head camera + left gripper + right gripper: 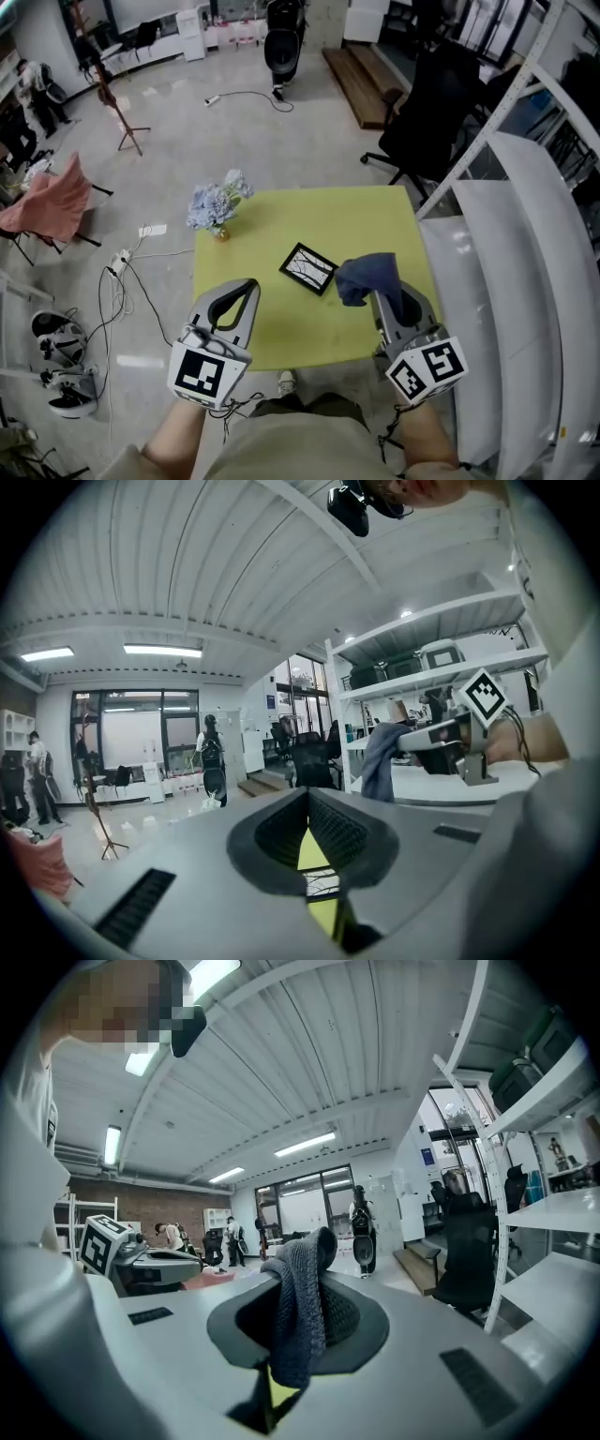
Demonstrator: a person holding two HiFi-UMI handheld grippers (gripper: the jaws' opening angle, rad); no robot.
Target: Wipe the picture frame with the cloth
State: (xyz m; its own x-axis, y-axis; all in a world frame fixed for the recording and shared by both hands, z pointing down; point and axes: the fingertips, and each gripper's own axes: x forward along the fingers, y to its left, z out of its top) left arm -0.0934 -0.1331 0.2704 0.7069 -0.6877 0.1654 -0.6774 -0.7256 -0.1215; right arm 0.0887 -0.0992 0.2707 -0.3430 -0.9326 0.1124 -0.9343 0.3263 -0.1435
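Note:
A black picture frame (308, 268) with a white branch picture lies flat near the middle of the yellow table (281, 225). My right gripper (382, 298) hovers over the table's right front part, shut on a blue-grey cloth (366, 277). The cloth hangs over the jaw tips just right of the frame, and in the right gripper view the cloth (300, 1316) drapes down between the jaws. Over the table's left front part my left gripper (251, 284) is shut with nothing in it. Between its jaws the left gripper view shows a slice of table (314, 850) and frame (319, 883).
A vase of pale blue flowers (217, 206) stands at the table's far left corner. White shelving (506, 253) runs along the right side. A black office chair (431, 122) stands beyond the table. Cables (122, 272) and a pink chair (52, 206) are on the floor at left.

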